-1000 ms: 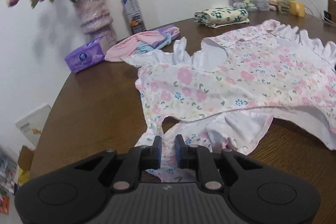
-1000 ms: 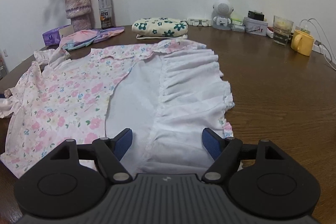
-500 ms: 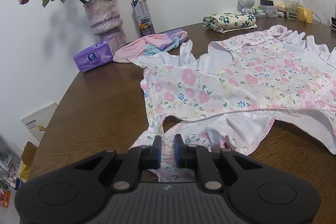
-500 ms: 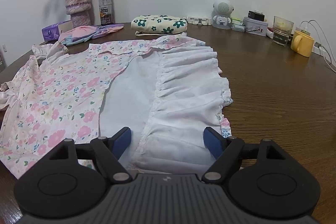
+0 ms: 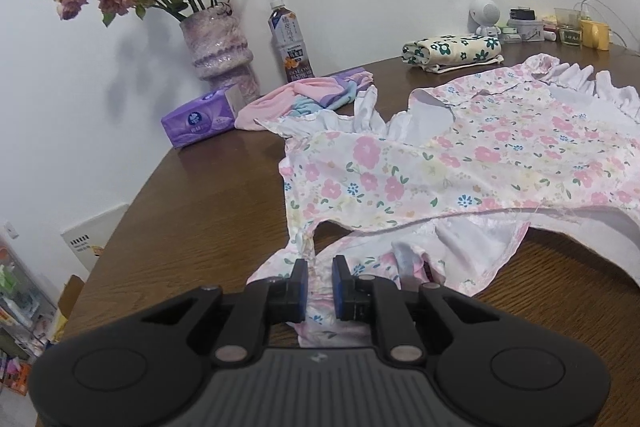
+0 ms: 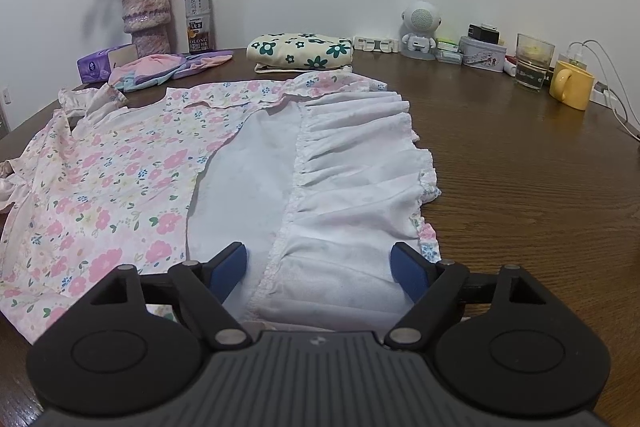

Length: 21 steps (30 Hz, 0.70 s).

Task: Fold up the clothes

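Floral dress (image 6: 120, 163) spread on counter (image 6: 520, 167). Left gripper (image 5: 320, 281) pinches its ruffled sleeve; right gripper (image 6: 320, 263), jaws just widening, hangs open above the white hem: next grasp pending.

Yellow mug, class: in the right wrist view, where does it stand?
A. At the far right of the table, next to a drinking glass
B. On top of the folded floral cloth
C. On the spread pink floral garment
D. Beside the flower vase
A: the yellow mug stands on the wooden table at far right, beside the drinking glass.
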{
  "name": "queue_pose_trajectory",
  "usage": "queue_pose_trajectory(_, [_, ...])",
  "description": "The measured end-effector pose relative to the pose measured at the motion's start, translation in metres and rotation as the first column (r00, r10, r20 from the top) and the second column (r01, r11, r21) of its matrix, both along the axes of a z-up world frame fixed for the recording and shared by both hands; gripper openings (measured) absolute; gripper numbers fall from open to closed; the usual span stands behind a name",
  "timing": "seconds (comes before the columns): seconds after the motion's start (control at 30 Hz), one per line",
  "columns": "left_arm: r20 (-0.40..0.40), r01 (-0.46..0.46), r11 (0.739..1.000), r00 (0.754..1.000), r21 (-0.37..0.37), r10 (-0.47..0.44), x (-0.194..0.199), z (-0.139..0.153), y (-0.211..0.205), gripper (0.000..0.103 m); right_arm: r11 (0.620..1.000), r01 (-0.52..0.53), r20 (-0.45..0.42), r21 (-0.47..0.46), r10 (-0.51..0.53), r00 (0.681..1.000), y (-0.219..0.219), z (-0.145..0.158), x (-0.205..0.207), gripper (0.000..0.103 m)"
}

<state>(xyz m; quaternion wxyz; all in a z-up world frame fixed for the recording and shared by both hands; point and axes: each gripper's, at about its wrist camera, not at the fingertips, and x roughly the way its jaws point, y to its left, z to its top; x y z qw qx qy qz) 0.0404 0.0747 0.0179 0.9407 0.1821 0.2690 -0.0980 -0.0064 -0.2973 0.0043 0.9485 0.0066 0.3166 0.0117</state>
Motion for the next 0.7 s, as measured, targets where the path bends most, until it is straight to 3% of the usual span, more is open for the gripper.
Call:
queue_pose_trajectory(0.2, [-0.012,-0.024,0.996,1.0,-0.086,0.023,0.001,0.001,0.009,0.011,1.0,0.0,0.003,0.001,0.0,1.0,0.0,-0.001,0.0,0.081])
queue_pose_trajectory(0.7, [-0.033,-0.04,0.988,0.999,-0.148,0.036,0.002,0.002,0.014,0.013,1.0,-0.003,0.011,0.006,0.003,1.0,-0.001,-0.001,-0.003,0.081])
